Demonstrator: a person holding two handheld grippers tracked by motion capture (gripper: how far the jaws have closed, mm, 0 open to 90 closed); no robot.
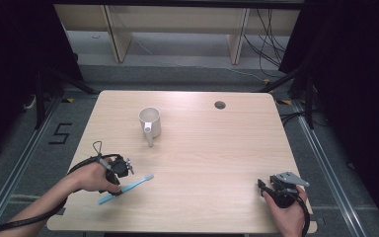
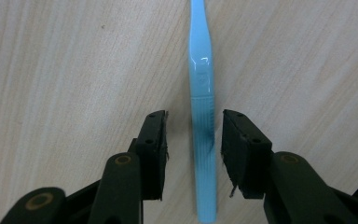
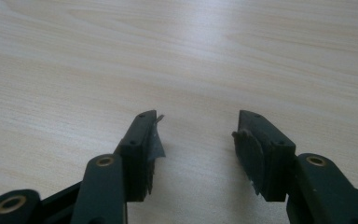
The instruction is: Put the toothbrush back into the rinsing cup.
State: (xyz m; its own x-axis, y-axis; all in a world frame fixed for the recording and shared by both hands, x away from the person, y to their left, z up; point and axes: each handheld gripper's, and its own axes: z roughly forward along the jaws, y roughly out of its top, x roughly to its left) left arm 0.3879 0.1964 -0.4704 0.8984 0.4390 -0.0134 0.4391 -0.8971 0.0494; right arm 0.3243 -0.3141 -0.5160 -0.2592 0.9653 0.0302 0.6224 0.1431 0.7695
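Left gripper view: your left gripper [image 2: 193, 133] straddles the blue toothbrush [image 2: 202, 116] handle lying flat on the worktop [image 2: 74, 70]; jaws released, seemingly not quite touching. Centre it before clenching. Right gripper [image 3: 196, 135]: released, empty. Cup [image 1: 149, 121] well apart.

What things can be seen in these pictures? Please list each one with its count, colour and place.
toothbrush: one, light blue, flat on the near left part of the table, its handle between the left gripper's jaws, pads not yet pressing on it.
mug: one, white, upright on the far middle part of the table, handle towards the person.
table: one, light wood, with a small round hole near its far edge.
left gripper: one, black, over the toothbrush, jaws apart.
right gripper: one, black, near right part of the table, jaws open, nothing between them.
hands: two, one on each gripper.
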